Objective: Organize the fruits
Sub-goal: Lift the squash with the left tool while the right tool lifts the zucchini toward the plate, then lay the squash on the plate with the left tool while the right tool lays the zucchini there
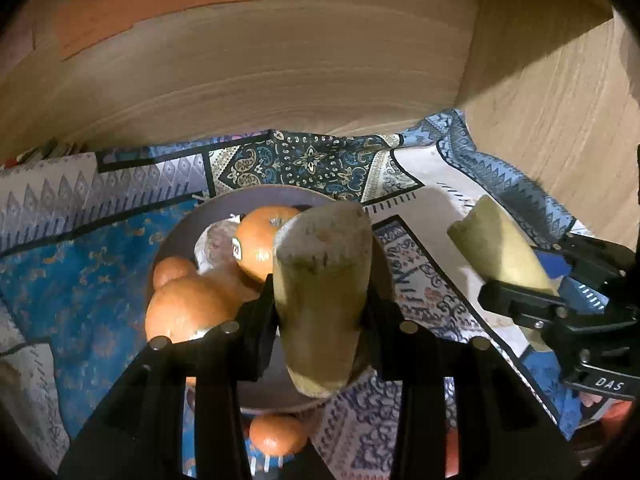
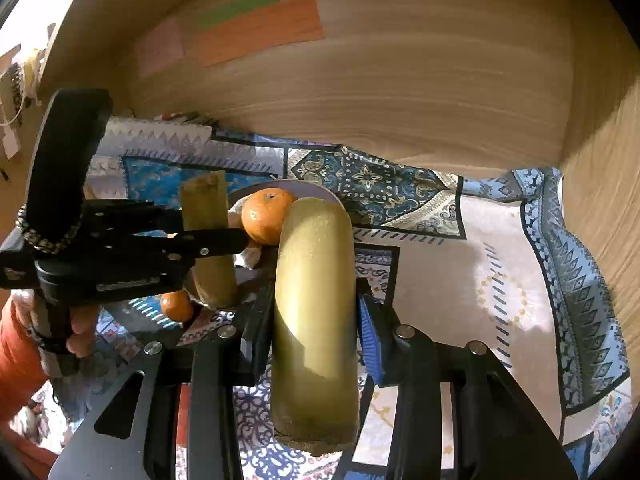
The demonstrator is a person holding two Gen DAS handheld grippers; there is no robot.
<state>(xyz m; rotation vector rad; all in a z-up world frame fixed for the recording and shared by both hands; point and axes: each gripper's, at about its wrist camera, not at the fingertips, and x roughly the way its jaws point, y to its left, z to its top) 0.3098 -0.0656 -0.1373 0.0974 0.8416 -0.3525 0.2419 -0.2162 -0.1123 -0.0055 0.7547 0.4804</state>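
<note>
My left gripper [image 1: 322, 308] is shut on a yellow-green sugarcane piece [image 1: 322, 280] and holds it over the front of a brown plate [image 1: 188, 224]. The plate holds several oranges [image 1: 260, 244] and a pale wrapper. One small orange [image 1: 278, 434] lies on the cloth in front of the plate. My right gripper [image 2: 312, 320] is shut on a second sugarcane piece [image 2: 314, 300], just right of the plate [image 2: 312, 190]. In the right wrist view the left gripper [image 2: 216, 240] and its sugarcane piece [image 2: 206, 236] sit to the left. In the left wrist view the right gripper [image 1: 528, 288] shows at right.
A patterned blue and white cloth [image 2: 500, 260] covers the surface. Wooden walls [image 2: 400, 80] close the back and right side. Coloured paper strips [image 2: 260, 28] stick to the back wall. The person's hand and orange sleeve [image 2: 24, 344] are at the left.
</note>
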